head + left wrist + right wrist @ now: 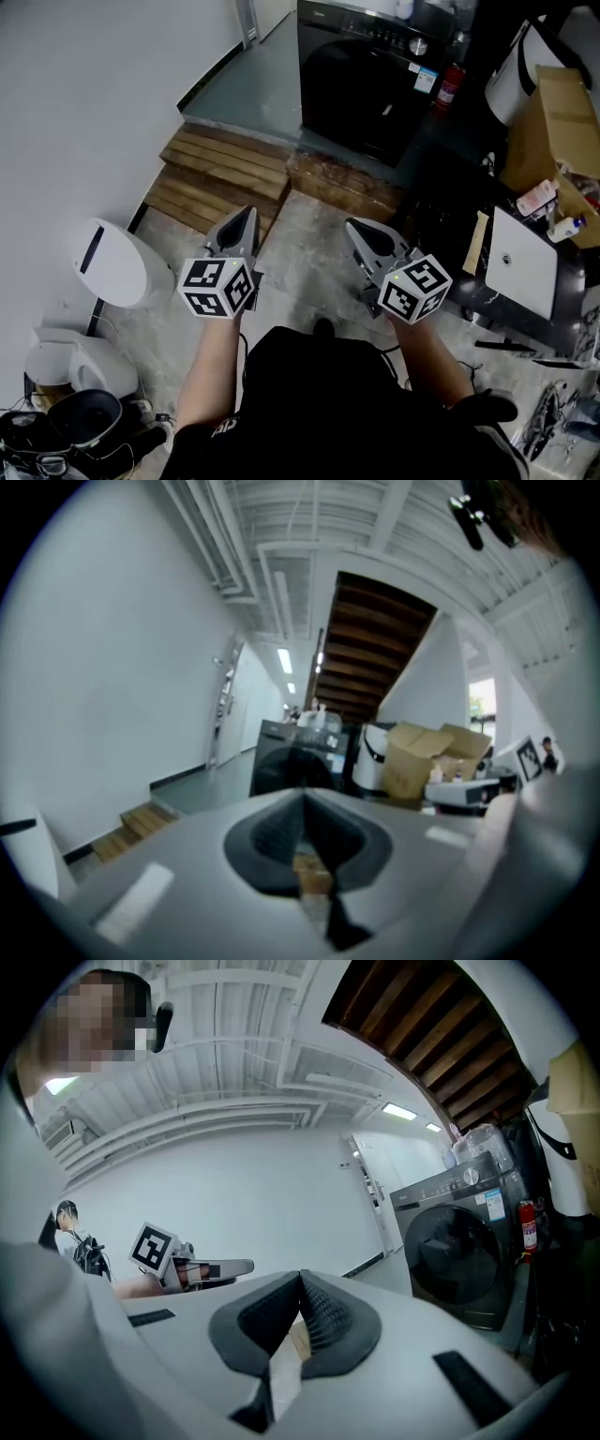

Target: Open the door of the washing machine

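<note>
Both claws were held out in front, pointed toward the washing machine (370, 80). The washing machine was stood on a raised floor at the far end, just past the wooden steps (220, 173). Its round, dark door (450, 1255) was shut and had not yet been opened.

The left gripper (248, 214) was closed tight, and nothing was held between its jaws. The right gripper (352, 225) was closed tight too, and nothing was held in it. Both were well apart from the washing machine, so nothing on it was being touched. It was judged that the claws were kept closed and aimed forward because the door had to be reached first. The walk up to the washing machine was judged to be the step in hand.

An open cardboard box (553, 112) was set to the right of the washing machine, near it. A few small bottles (553, 214) were seen at the edge of the box farthest from the washing machine. What lay deeper in the box could not be told. A red fire extinguisher (450, 84) was stood just beside the right side of the washing machine. The inside of the washing machine was too dark behind the door, so what it held could not be told.
</note>
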Demonstrator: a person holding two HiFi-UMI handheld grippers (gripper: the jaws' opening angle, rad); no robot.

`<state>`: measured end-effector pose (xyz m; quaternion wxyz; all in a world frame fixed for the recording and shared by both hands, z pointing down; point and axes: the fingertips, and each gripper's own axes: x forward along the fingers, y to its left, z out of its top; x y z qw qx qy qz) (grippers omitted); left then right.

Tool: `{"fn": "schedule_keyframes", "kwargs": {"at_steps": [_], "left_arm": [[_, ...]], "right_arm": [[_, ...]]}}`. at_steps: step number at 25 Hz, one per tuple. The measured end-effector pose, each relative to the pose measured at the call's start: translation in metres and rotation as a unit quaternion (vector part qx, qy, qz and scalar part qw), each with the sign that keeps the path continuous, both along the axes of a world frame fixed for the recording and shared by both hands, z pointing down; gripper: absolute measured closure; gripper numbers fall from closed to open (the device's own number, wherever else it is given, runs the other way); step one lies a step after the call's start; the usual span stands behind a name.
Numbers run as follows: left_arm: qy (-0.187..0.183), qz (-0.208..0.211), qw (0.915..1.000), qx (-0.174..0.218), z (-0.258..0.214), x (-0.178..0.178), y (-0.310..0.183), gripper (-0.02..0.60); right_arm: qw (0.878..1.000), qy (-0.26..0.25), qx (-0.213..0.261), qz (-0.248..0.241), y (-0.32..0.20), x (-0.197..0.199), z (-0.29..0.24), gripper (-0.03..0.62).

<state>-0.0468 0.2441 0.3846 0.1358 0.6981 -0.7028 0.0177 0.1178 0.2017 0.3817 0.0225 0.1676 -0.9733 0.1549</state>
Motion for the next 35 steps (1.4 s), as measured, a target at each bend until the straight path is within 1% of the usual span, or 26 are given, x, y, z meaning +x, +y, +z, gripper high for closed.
{"fn": "schedule_keyframes", "kwargs": {"at_steps": [4,7,10,13,17,19,22,24,27,29,31,35], "left_arm": [[0.002,-0.002,1.0,0.008,-0.003,-0.012,-0.021,0.572],[0.009,0.004,0.9999,0.012,0.001,-0.022,-0.043,0.572],[0.021,0.013,0.9996,0.012,0.01,-0.037,-0.072,0.574],[0.028,0.022,0.9993,0.01,0.02,-0.06,-0.106,0.573],[0.011,0.038,0.9991,0.016,0.019,-0.1,-0.169,0.573],[0.0,0.05,0.9986,0.018,0.014,-0.121,-0.203,0.574],[-0.011,0.074,0.9971,0.016,0.005,-0.149,-0.243,0.572],[-0.015,0.09,0.9957,0.014,0.003,-0.165,-0.264,0.572],[-0.011,0.105,0.9944,0.01,0.005,-0.186,-0.294,0.573],[0.002,0.111,0.9938,0.006,0.01,-0.193,-0.313,0.572],[0.015,0.123,0.9923,0.003,0.016,-0.191,-0.329,0.572],[0.027,0.149,0.9884,-0.004,0.028,-0.172,-0.362,0.572]], "right_arm": [[1.0,-0.003,0.007,0.009,-0.019,-0.004,-0.007,0.599],[1.0,0.003,0.007,0.015,-0.035,-0.011,-0.004,0.599],[1.0,0.017,0.004,0.021,-0.056,-0.024,0.004,0.599],[0.999,0.023,0.0,0.03,-0.086,-0.044,0.012,0.599],[0.999,0.022,-0.003,0.05,-0.144,-0.08,0.019,0.599],[0.998,0.017,-0.008,0.058,-0.174,-0.105,0.018,0.599],[0.998,0.015,-0.009,0.056,-0.204,-0.146,0.013,0.599],[0.998,0.016,-0.007,0.059,-0.223,-0.17,0.011,0.599],[0.997,0.012,-0.018,0.073,-0.247,-0.197,0.009,0.599],[0.997,0.014,-0.021,0.074,-0.254,-0.21,0.007,0.599],[0.997,0.027,-0.018,0.07,-0.261,-0.215,0.007,0.599],[0.995,0.044,-0.023,0.087,-0.287,-0.203,0.015,0.599]]}}
